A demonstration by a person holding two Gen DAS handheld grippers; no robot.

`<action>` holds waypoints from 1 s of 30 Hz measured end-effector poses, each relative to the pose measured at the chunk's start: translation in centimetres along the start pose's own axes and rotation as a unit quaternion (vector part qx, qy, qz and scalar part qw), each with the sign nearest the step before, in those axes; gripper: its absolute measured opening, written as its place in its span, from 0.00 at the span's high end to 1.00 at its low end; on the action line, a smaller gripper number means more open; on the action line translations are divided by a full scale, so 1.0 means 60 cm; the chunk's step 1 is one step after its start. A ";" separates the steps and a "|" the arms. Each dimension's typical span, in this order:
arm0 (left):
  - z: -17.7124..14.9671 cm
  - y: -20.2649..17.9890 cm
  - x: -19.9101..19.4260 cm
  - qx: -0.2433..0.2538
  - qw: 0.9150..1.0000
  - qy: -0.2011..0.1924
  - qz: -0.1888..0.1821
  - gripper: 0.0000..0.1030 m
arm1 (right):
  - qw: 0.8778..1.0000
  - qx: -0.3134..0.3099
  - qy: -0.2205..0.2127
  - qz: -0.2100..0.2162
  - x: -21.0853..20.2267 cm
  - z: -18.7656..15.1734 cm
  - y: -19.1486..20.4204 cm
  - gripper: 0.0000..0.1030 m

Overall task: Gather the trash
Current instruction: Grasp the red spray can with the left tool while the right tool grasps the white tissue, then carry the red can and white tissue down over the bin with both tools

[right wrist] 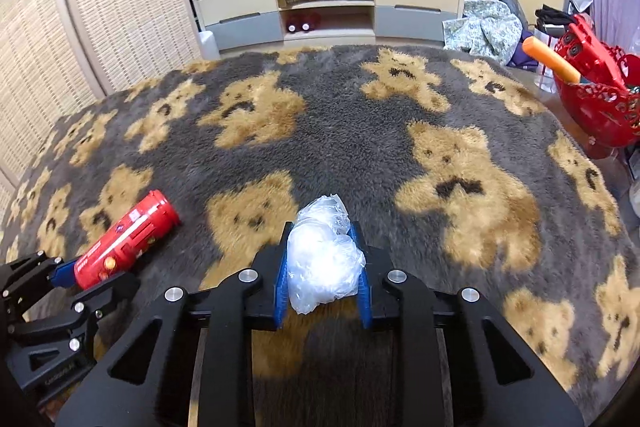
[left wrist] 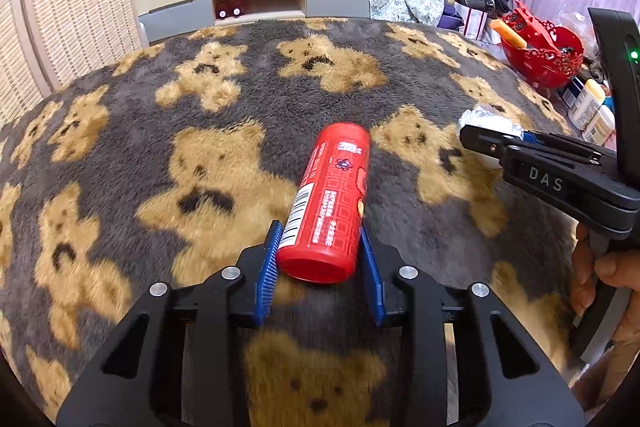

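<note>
While the red basket [right wrist: 596,107] at the frame's right edge holds an orange stick [right wrist: 552,61], my right gripper [right wrist: 324,267] pinches crumpled clear plastic [right wrist: 320,259]. My left gripper [left wrist: 320,259] clamps a red labelled can [left wrist: 328,203] lying on the bear rug [left wrist: 200,107].

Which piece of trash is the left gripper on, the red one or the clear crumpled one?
The red can, lying on its side on the rug, sits between the left gripper fingers. The crumpled plastic bag is in the right gripper.

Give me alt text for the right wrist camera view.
The right gripper pinches a crumpled clear plastic bag over a grey teddy-bear rug. At far left, the left gripper grips a red can lying on the rug.
</note>
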State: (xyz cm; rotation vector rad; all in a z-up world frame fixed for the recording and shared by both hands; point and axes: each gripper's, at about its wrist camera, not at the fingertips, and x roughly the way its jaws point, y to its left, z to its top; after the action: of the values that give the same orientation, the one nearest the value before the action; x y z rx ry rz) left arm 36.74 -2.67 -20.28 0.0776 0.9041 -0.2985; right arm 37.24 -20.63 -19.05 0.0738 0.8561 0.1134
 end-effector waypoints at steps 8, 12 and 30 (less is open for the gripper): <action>-0.059 -0.016 -0.088 -0.007 1.000 -0.012 0.009 0.69 | 0.999 -0.028 -0.018 0.013 -0.094 -0.049 0.032 0.74; -0.101 -0.026 -0.132 -0.014 1.000 -0.013 0.005 0.70 | 0.999 -0.038 -0.017 0.027 -0.140 -0.084 0.055 0.74; -0.282 -0.087 -0.325 -0.031 0.999 -0.043 0.009 0.71 | 0.996 -0.063 -0.020 0.059 -0.325 -0.257 0.097 0.74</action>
State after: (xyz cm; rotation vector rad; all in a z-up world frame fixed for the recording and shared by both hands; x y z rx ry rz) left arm 11.02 -0.08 -15.16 0.0158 0.8263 -0.2555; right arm 12.51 -17.10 -13.88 0.0075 0.8029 0.2748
